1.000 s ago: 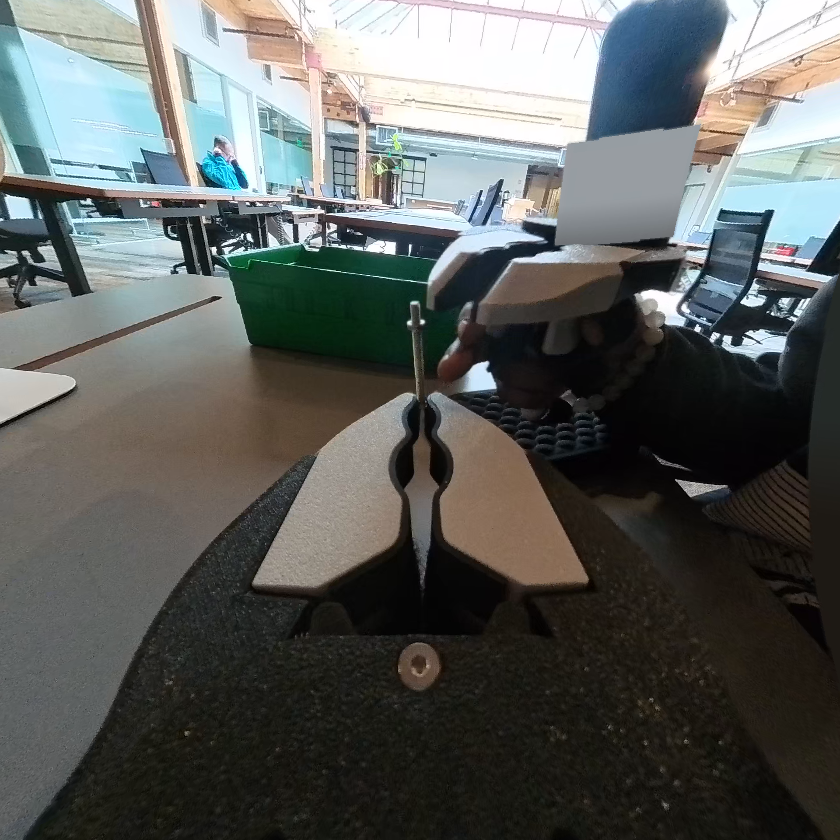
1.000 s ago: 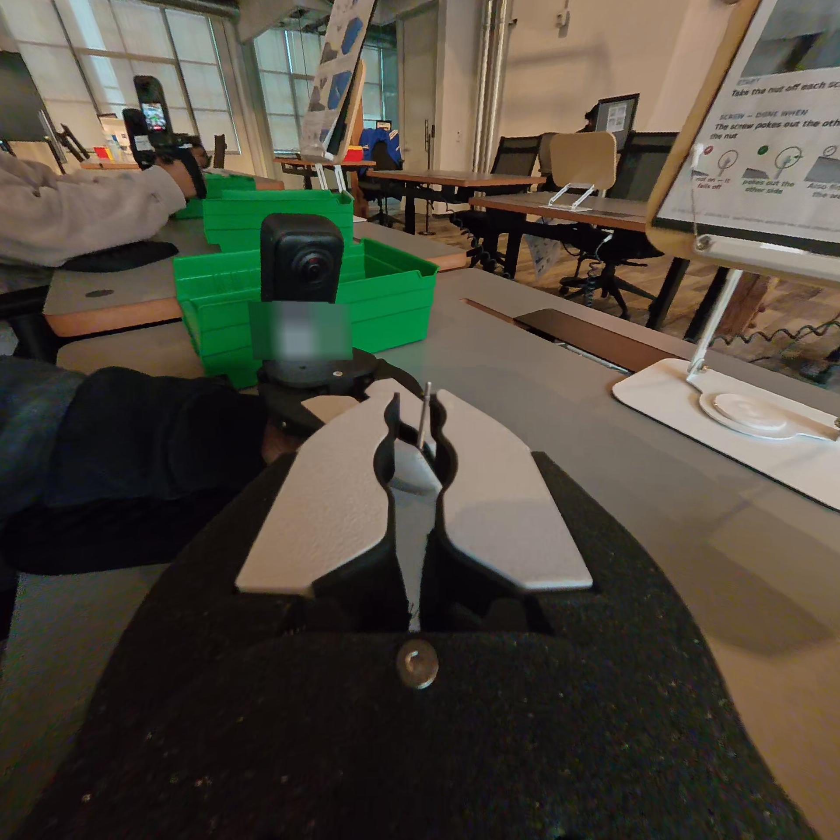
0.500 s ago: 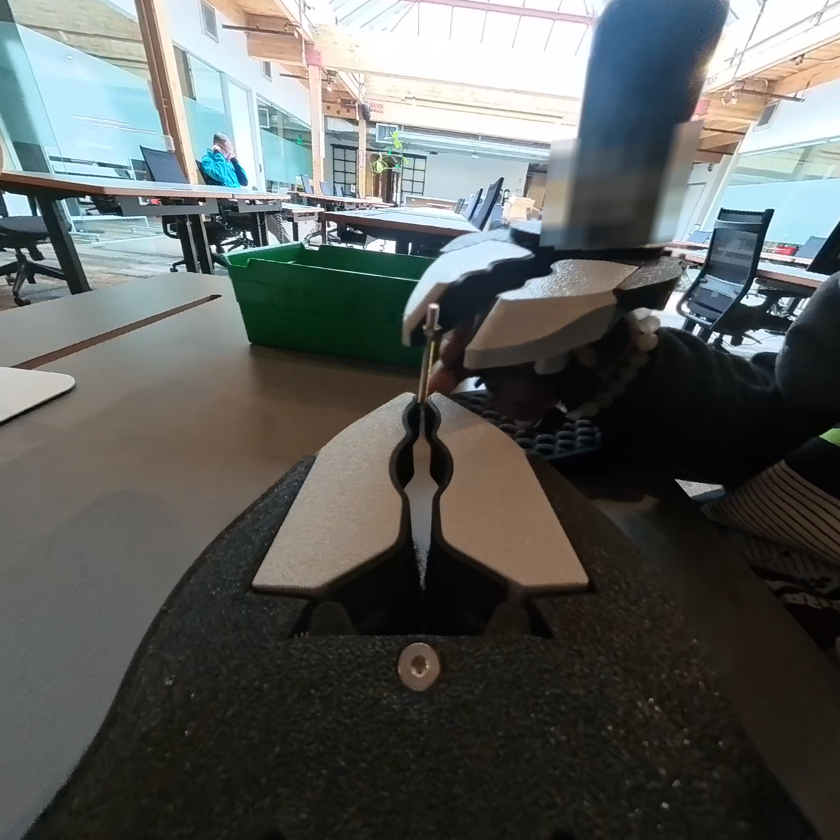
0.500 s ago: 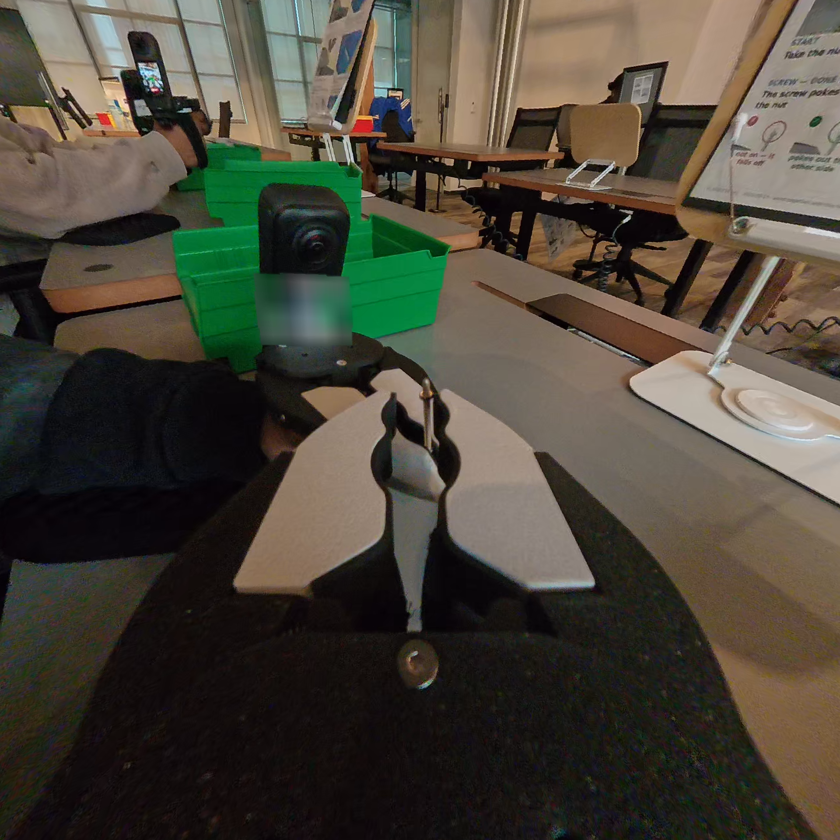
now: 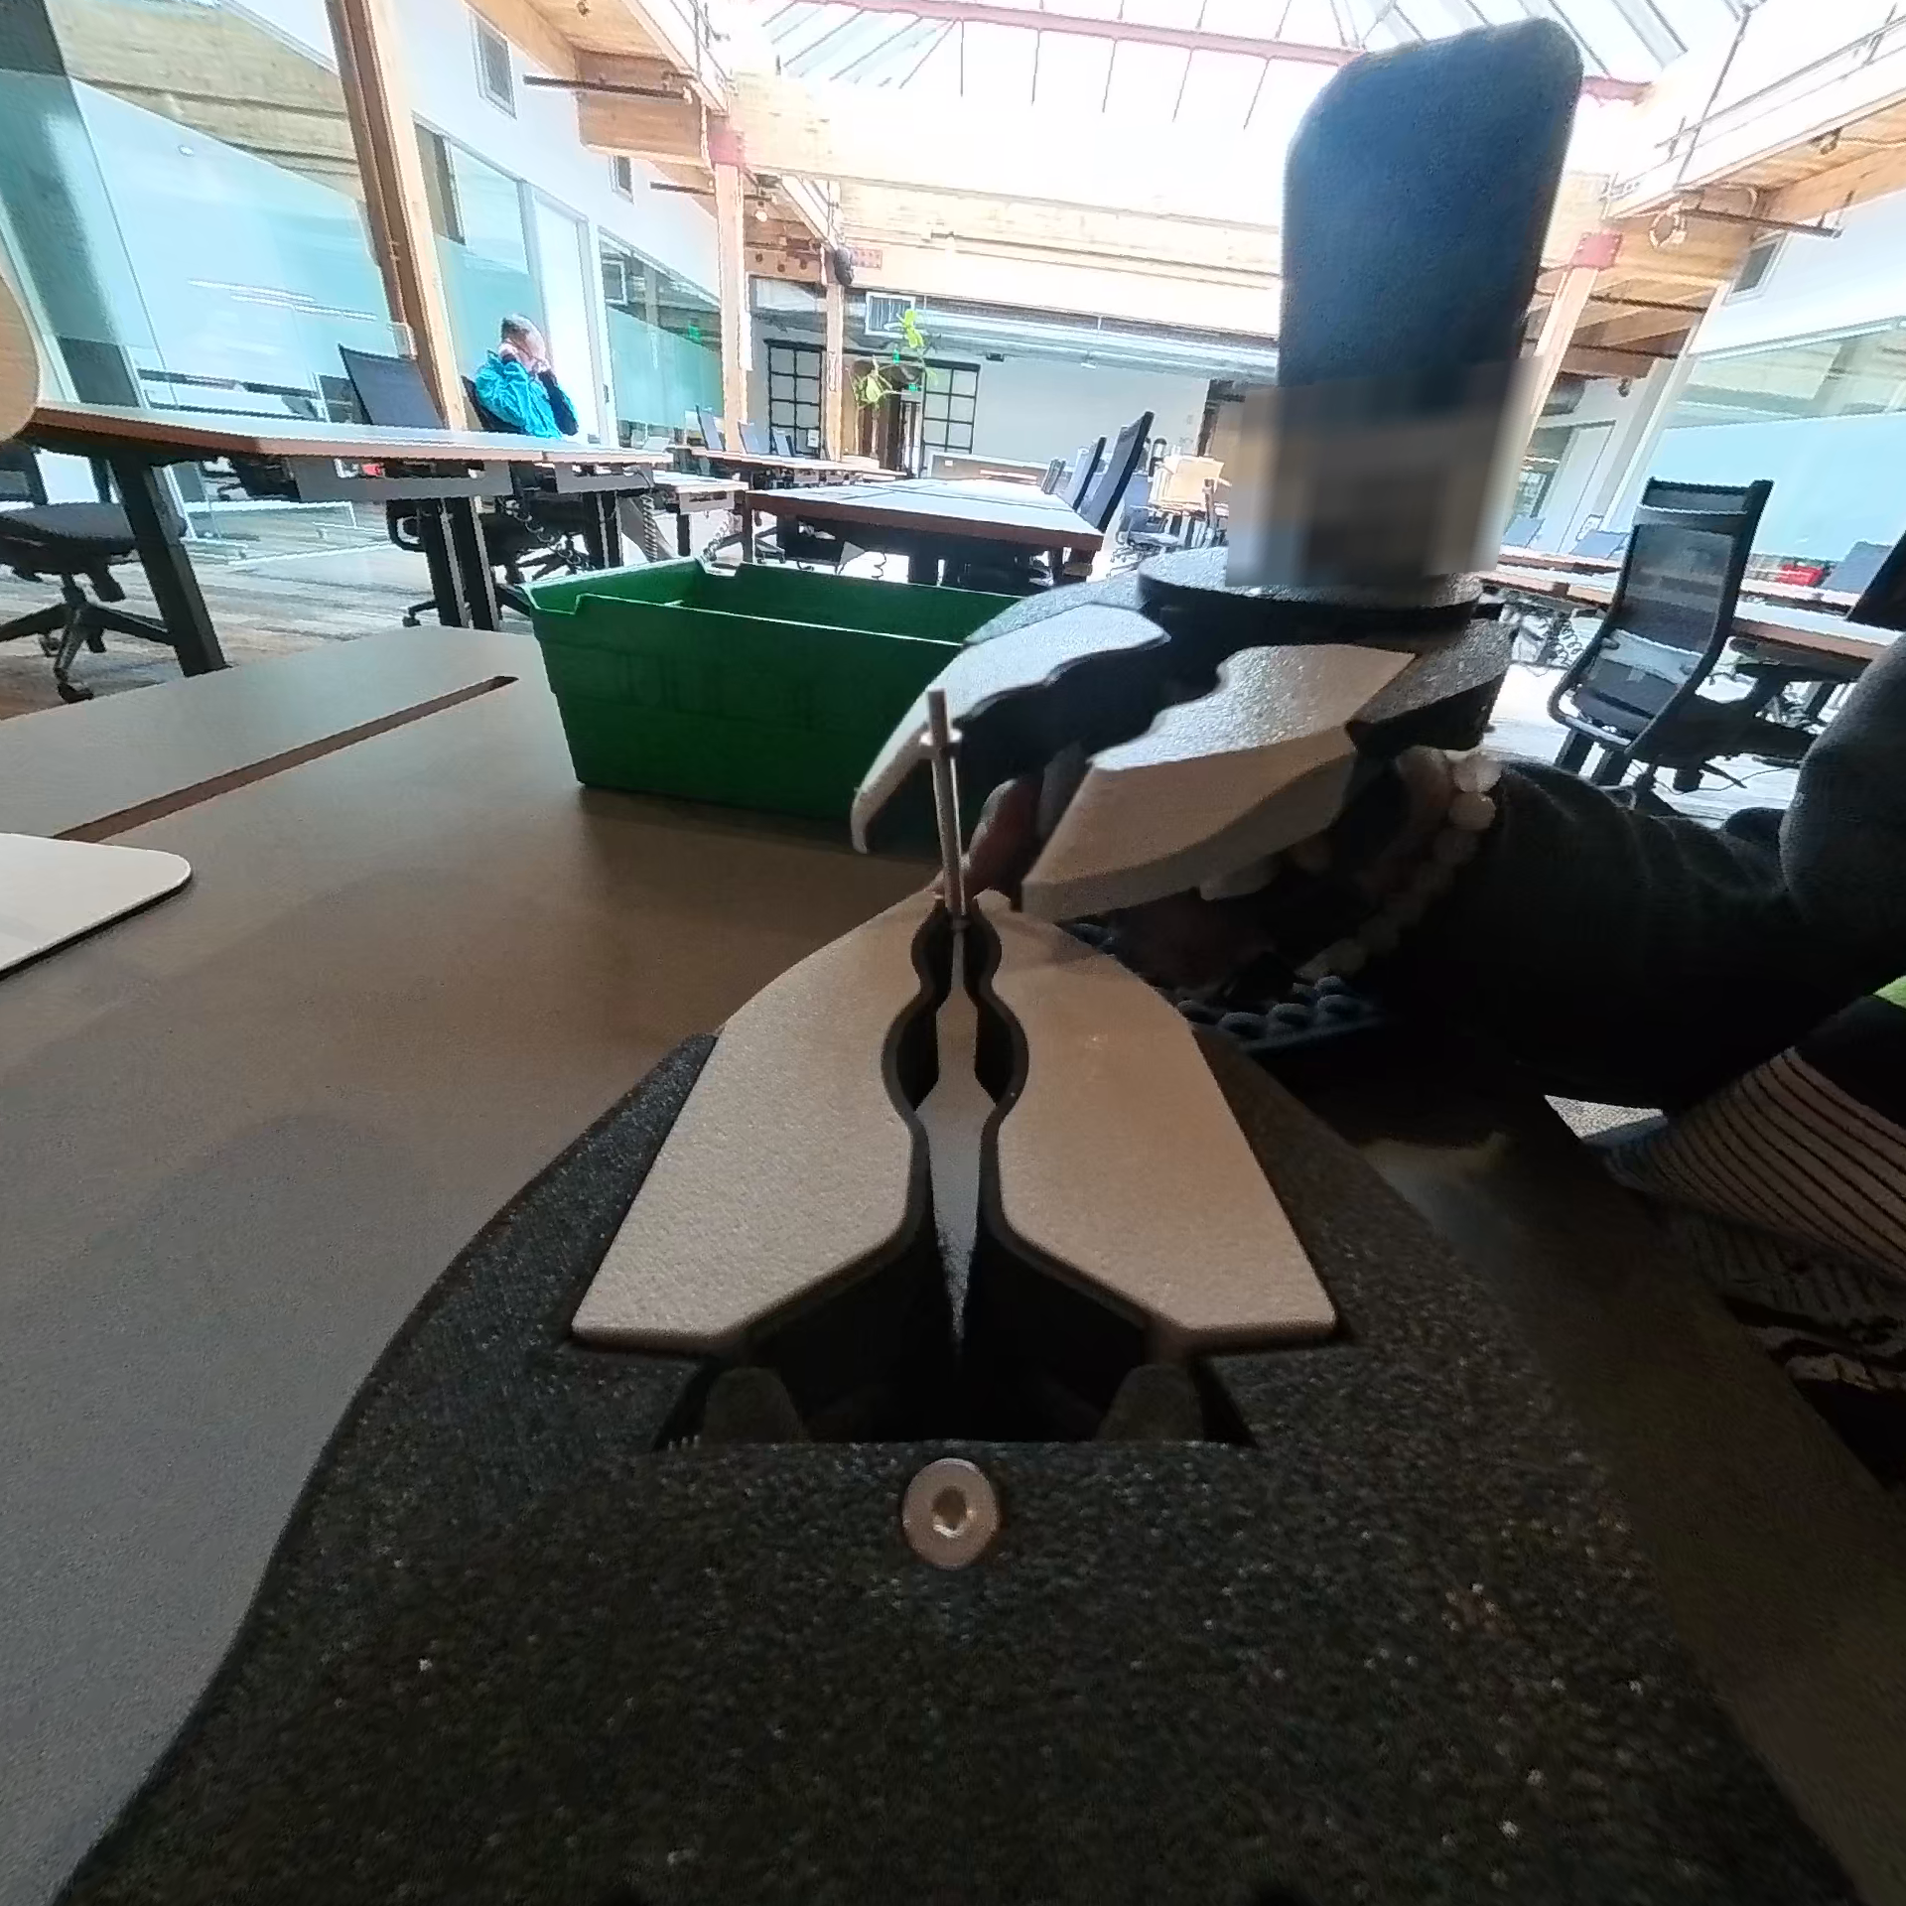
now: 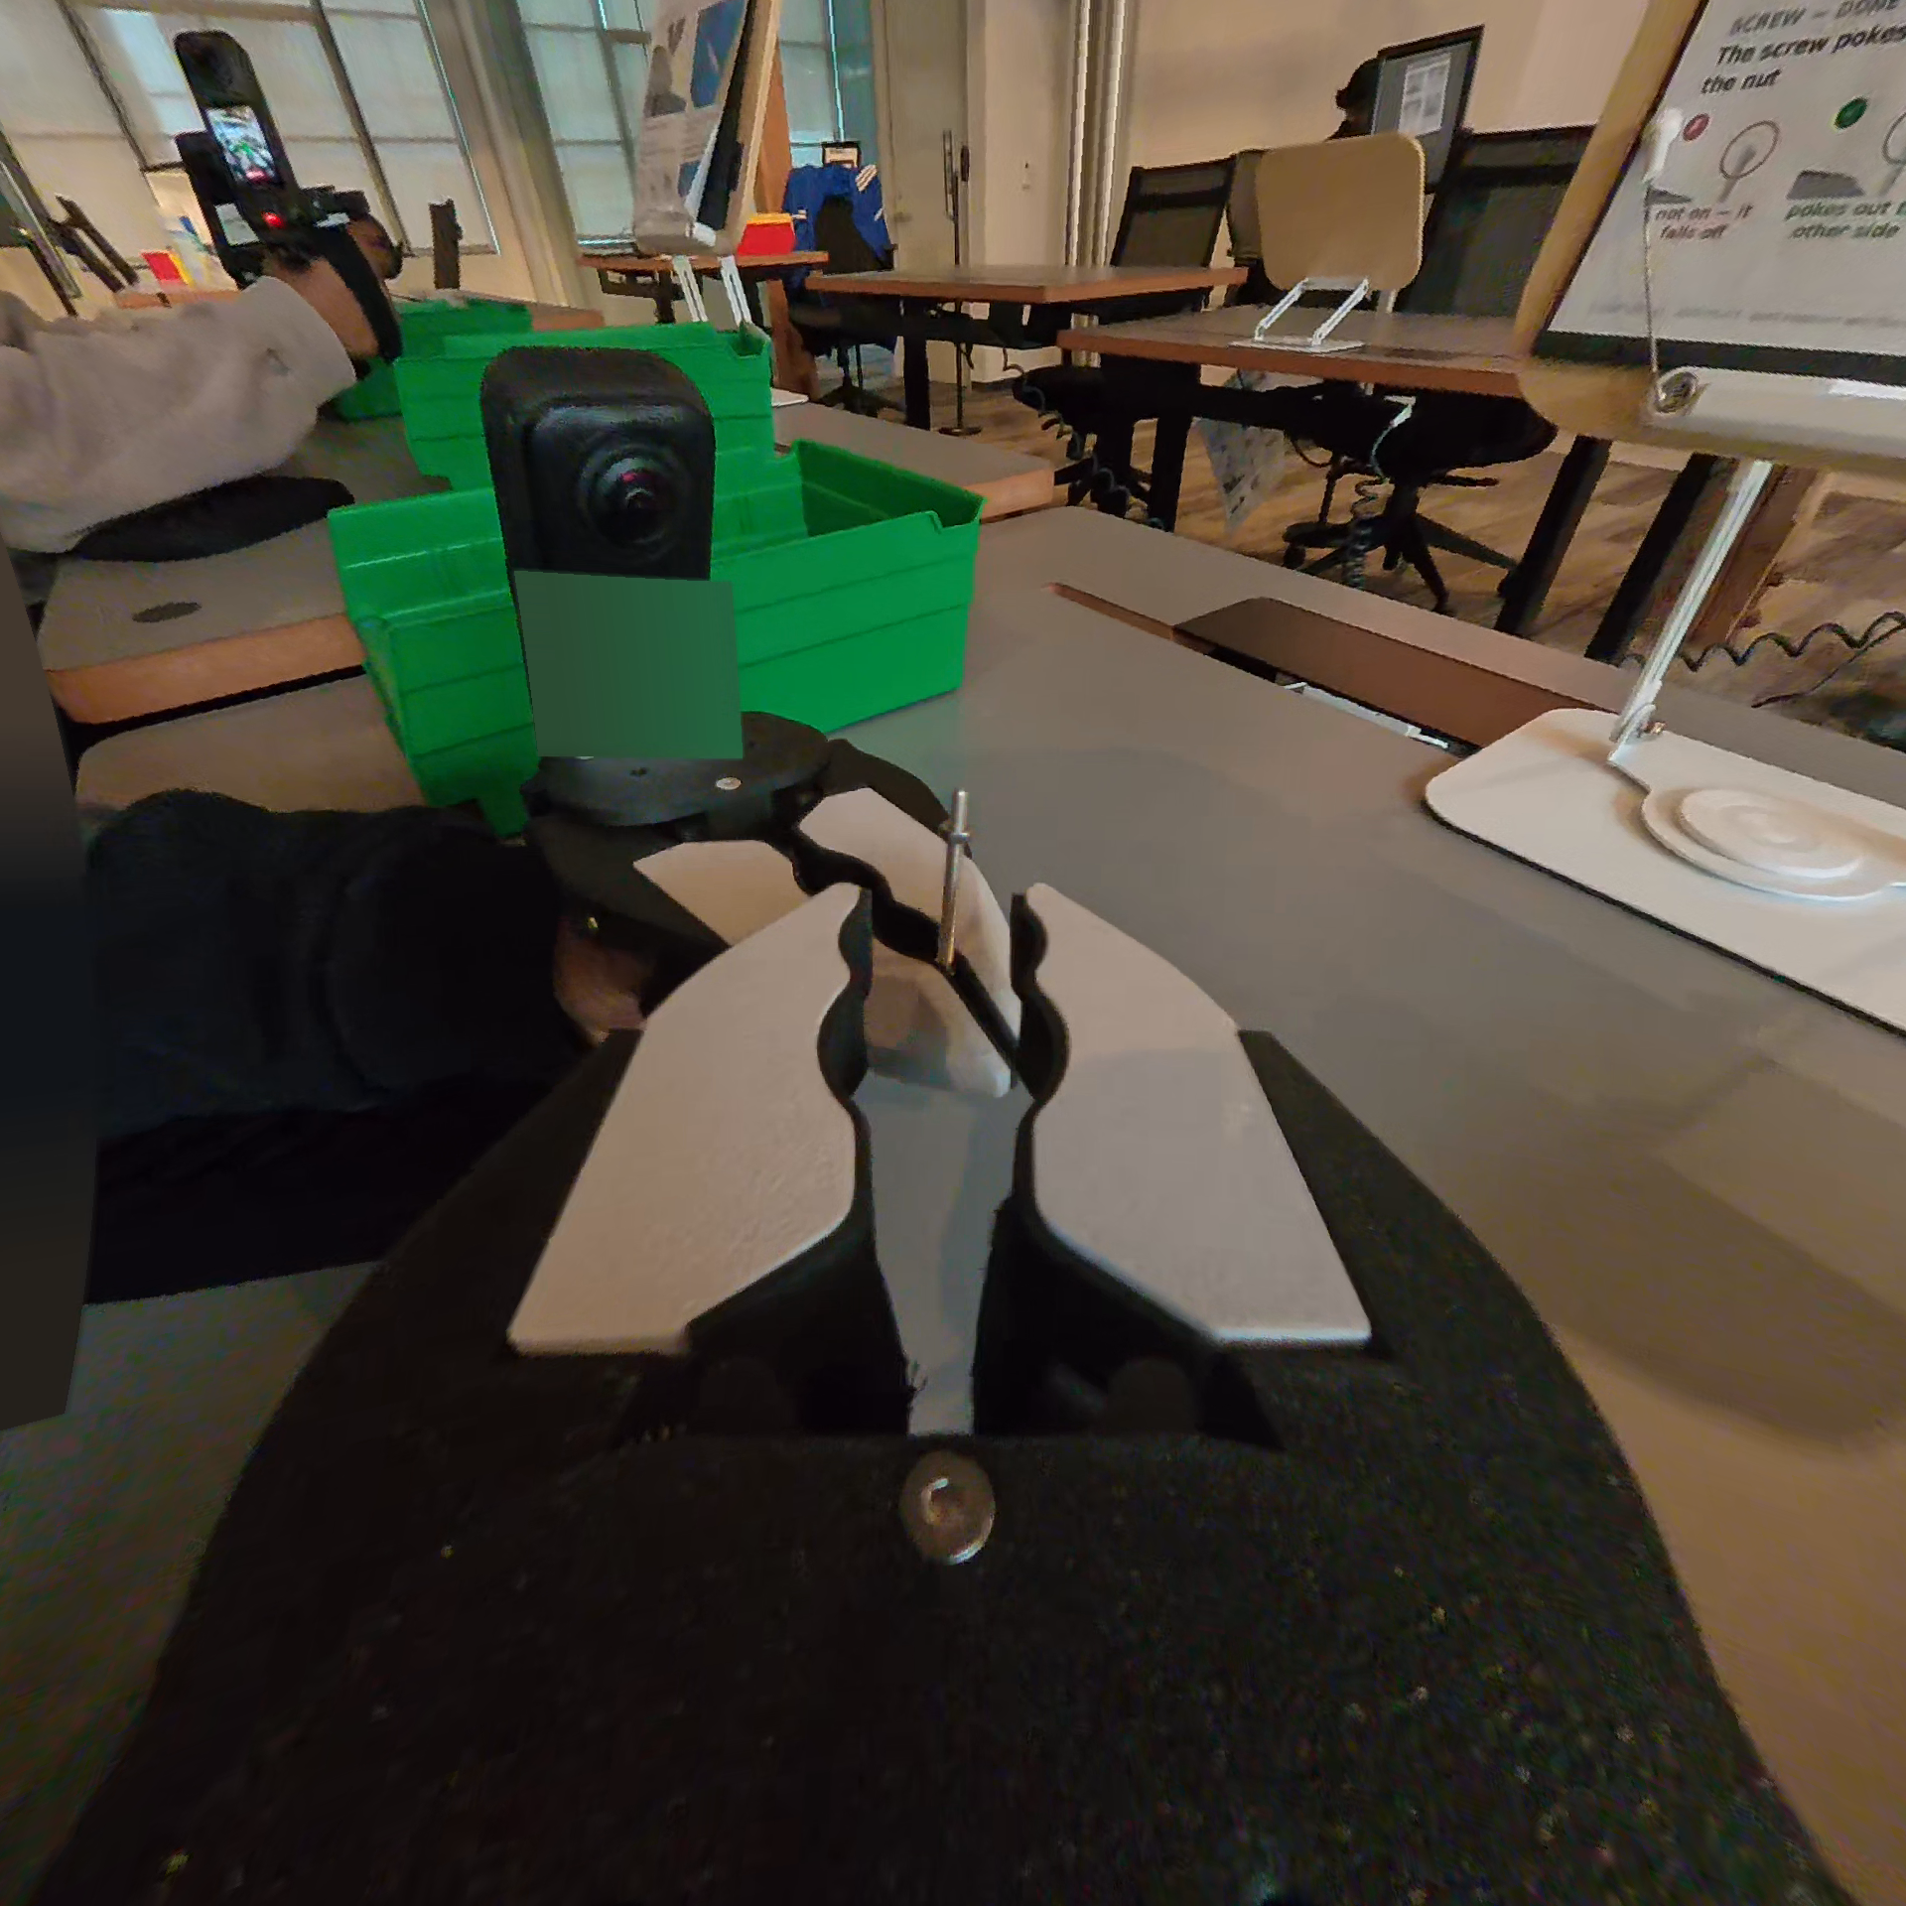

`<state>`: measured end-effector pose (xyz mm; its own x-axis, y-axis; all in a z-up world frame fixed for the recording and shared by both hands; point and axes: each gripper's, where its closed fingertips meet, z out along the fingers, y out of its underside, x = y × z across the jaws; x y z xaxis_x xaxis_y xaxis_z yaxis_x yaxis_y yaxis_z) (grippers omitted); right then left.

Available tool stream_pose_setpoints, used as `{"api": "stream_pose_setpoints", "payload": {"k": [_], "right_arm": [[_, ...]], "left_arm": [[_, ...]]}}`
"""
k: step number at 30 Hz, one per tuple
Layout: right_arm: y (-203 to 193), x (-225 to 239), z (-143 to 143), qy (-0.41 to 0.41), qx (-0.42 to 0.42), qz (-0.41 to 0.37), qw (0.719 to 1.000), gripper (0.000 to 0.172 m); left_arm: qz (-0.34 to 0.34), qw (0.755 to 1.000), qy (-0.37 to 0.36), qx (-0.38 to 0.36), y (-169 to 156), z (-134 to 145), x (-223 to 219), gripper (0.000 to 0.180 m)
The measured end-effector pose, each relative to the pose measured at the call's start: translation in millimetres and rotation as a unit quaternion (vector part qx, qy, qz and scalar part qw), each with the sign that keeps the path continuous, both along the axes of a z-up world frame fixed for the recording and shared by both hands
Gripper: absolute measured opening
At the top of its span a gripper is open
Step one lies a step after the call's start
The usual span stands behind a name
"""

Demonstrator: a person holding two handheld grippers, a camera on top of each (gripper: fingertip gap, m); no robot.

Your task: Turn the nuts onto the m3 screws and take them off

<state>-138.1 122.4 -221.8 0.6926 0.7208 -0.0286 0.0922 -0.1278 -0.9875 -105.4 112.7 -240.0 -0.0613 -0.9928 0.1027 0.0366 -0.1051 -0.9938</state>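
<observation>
Your left tool (image 5: 957, 921) is pressed together at its tips and pinches the bottom of a thin silver screw (image 5: 947, 815). The screw stands almost straight up from the tips. A small nut (image 5: 943, 734) sits on the screw near its top, with a bit of the screw poking out above it.

Your right tool (image 6: 941, 908) is spread wide. Its fingers (image 6: 1124, 1031) stand on both sides of the screw and do not touch it or the nut. It is just beside the left tool, a little higher.

Under both tools is the grey bench (image 5: 309, 980). A green bin (image 5: 743, 681) sits farther back on it, and a white stand base (image 6: 1650, 815) sits off to the right.
</observation>
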Motion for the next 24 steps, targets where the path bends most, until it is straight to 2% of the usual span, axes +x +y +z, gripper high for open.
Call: {"api": "stream_pose_setpoints", "payload": {"k": [7, 14, 17, 21, 24], "right_arm": [[2.1, 1.5, 0.9, -0.001, 0.003, -0.006, 1.000, 0.001], [1.5, 3.9, 3.2, 0.005, -0.022, 0.002, 1.000, 0.001], [3.5, 12.6, 13.2, 0.017, -0.025, -0.005, 1.000, 0.001], [10.5, 43.3, 36.8, 0.021, -0.027, -0.036, 0.999, 0.001], [17.4, 85.5, 58.5, -0.005, -0.038, -0.080, 0.996, 0.001]], "left_arm": [[0.005, 1.000, -0.001, 0.001, 1.1, 0.3, -0.1, 0.001], [0.017, 0.999, -0.004, 0.028, -0.1, 2.8, 1.1, 0.002], [0.029, 0.999, 0.021, 0.033, 2.4, -2.9, 3.7, 0.037], [0.064, 0.996, 0.038, 0.045, 10.3, -6.4, 6.4, 0.072], [0.092, 0.994, 0.044, 0.048, 18.1, -6.7, 5.6, 0.087]]}}
